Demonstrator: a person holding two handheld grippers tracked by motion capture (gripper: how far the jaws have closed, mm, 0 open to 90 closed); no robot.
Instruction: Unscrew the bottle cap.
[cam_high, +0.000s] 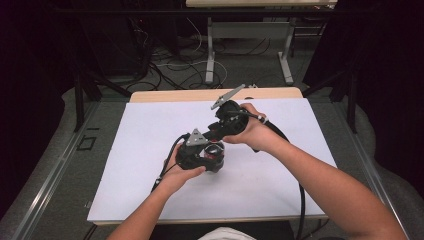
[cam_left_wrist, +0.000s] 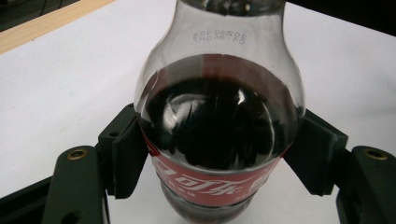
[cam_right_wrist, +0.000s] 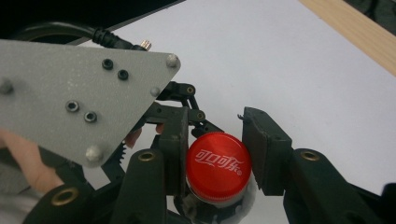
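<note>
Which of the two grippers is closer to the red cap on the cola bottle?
The right. The right gripper is at the bottle's top with its jaws closed on the red cap. The left gripper sits lower, clamped around the bottle at its label, below the cap.

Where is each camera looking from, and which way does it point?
High view: above the person's side, looking forward and down at the white table; both forearms and hands show.
Left gripper view: rides the left hand-held gripper, facing the cola bottle clamped between its jaws.
Right gripper view: rides the right hand-held gripper, looking down on the red cap.
Both gripper views share the bottle.
</note>
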